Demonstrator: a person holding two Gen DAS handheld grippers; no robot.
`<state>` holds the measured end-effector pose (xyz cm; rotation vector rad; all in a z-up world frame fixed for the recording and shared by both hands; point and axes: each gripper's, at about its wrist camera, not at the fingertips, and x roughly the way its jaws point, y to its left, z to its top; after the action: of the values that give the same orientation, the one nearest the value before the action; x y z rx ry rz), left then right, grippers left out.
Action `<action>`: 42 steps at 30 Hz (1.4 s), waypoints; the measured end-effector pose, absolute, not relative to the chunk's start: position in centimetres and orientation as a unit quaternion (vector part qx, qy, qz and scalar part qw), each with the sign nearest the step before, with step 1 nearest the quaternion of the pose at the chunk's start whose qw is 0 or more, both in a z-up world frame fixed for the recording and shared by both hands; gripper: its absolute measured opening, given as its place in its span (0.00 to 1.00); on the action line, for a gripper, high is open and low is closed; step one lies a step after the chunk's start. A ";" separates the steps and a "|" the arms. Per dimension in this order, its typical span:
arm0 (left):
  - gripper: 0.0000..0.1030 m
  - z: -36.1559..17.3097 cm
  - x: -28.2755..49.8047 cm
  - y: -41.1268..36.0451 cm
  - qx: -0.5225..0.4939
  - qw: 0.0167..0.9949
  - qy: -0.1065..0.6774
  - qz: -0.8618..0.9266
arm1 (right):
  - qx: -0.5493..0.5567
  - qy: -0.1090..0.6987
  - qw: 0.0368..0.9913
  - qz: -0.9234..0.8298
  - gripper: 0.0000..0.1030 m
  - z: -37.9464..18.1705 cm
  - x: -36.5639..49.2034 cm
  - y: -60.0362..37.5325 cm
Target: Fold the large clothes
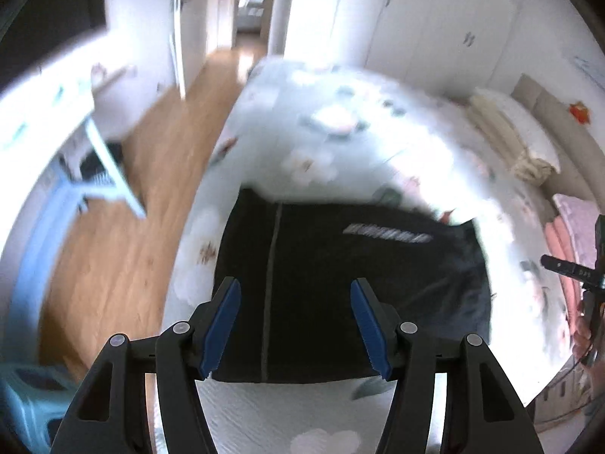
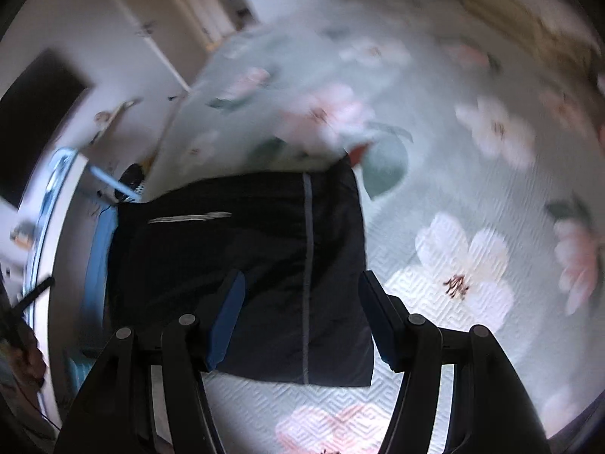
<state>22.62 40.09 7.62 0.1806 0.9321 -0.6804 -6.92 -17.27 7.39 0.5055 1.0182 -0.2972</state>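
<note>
The dark garment [image 1: 340,295] lies folded on the flowered bedspread [image 1: 340,140], below both claws. The left gripper [image 1: 295,321] and right gripper [image 2: 300,317] stand apart and hold nothing (views blurred). Its pale stripe runs away from each claw; neither looks nearer.

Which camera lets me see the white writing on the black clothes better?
The left wrist view. There the white writing on the black garment is larger and brighter, though too blurred to read. The right wrist view shows the same writing thinner, fainter and off towards the garment's left side.
</note>
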 end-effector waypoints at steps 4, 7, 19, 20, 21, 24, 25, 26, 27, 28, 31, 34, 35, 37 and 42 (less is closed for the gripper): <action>0.61 15.8 18.2 40.1 0.089 0.857 0.385 -0.330 | 0.213 0.463 0.849 -0.140 0.75 14.6 -8.2 -14.3; 0.63 20.3 15.6 40.3 0.086 0.862 0.372 -0.333 | 0.202 0.435 0.867 -0.133 0.82 20.4 -9.7 -12.3; 0.77 32.4 7.1 39.4 0.113 0.898 0.323 -0.276 | 0.181 0.399 0.878 -0.193 0.96 35.2 -12.2 -4.9; 0.77 32.4 6.9 39.3 0.118 0.898 0.325 -0.273 | 0.172 0.400 0.879 -0.197 0.96 35.5 -12.3 -4.3; 0.77 32.5 6.6 39.1 0.121 0.897 0.328 -0.271 | 0.156 0.402 0.879 -0.205 0.96 35.8 -12.5 -3.4; 0.77 33.2 5.7 39.0 0.120 0.892 0.336 -0.278 | 0.143 0.408 0.874 -0.220 0.96 36.0 -13.0 -2.0; 0.77 33.1 5.6 39.0 0.119 0.891 0.339 -0.278 | 0.144 0.412 0.872 -0.221 0.96 35.9 -13.1 -1.7; 0.77 33.0 5.6 39.0 0.118 0.891 0.342 -0.275 | 0.147 0.416 0.869 -0.223 0.96 35.7 -13.2 -1.4; 0.77 32.7 5.6 38.9 0.118 0.890 0.344 -0.275 | 0.148 0.419 0.867 -0.225 0.96 35.5 -13.3 -1.3; 0.77 32.5 5.5 38.8 0.120 0.889 0.347 -0.275 | 0.145 0.424 0.864 -0.230 0.96 35.4 -13.3 -1.1; 0.77 31.3 5.8 38.3 0.132 0.885 0.355 -0.270 | 0.144 0.437 0.857 -0.232 0.96 34.5 -13.2 -0.7; 0.77 30.2 6.0 37.9 0.142 0.880 0.365 -0.269 | 0.146 0.444 0.852 -0.235 0.96 33.5 -13.2 -0.4; 0.77 29.6 6.0 37.7 0.146 0.877 0.371 -0.268 | 0.142 0.450 0.850 -0.235 0.96 32.9 -13.0 -0.3; 0.77 28.5 6.3 37.5 0.150 0.871 0.382 -0.270 | 0.141 0.459 0.846 -0.234 0.96 32.0 -12.8 -0.1; 0.77 24.8 7.1 37.2 0.160 0.852 0.422 -0.264 | 0.144 0.491 0.829 -0.227 0.96 28.9 -12.1 0.6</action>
<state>7.07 37.16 24.80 0.3375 0.8881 -0.5566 -12.15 0.58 28.92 0.3057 1.0424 -0.4811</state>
